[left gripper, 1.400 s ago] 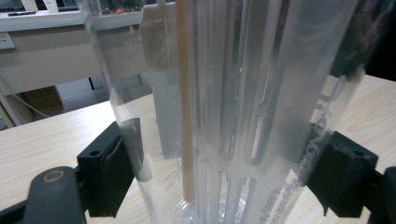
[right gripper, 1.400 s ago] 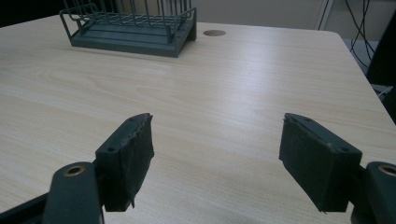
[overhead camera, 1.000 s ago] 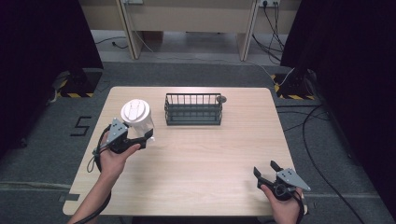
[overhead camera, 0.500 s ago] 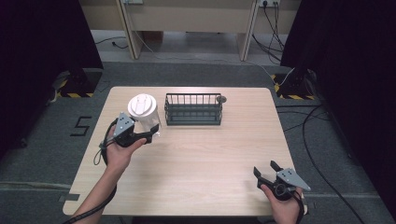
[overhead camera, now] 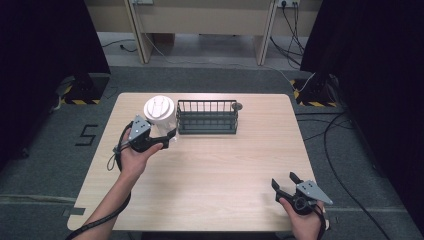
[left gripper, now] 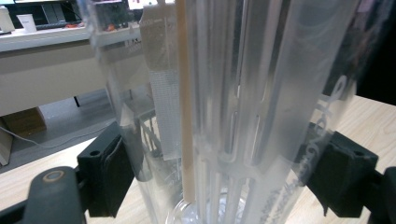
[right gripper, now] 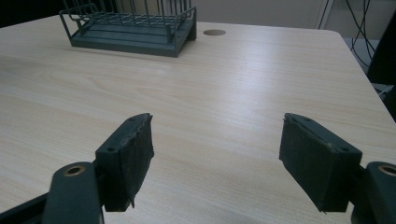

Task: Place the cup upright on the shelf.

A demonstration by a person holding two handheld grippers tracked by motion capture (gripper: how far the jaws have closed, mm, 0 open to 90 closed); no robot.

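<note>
Near edge, our right gripper (overhead camera: pixel 284 184): jaws spread wide, nothing between them, parked low over the bare table (overhead camera: pixel 215 175) at its front right corner. In the right gripper view the jaws frame only wood.

Middle left, our left gripper (overhead camera: pixel 167 135): jaws closed on a clear plastic cup (overhead camera: pixel 160 114) with a white lid. The left gripper view shows the pads pressed against the cup's ribbed wall on both sides, with a pale straw (left gripper: pixel 186 116) standing upright inside. The cup sits at the table's back left, just beside the rack's left end; whether its base touches the table we cannot tell.

Far, the dark wire rack (overhead camera: pixel 207 116): it stands empty at the back centre.

Step in hand, as we judge it: carrying the gripped cup towards the rack. Next move calls for lifting the cup over the rack's rail and keeping it upright.

Hard to make out: the cup's contents, its printed lettering and its base.
</note>
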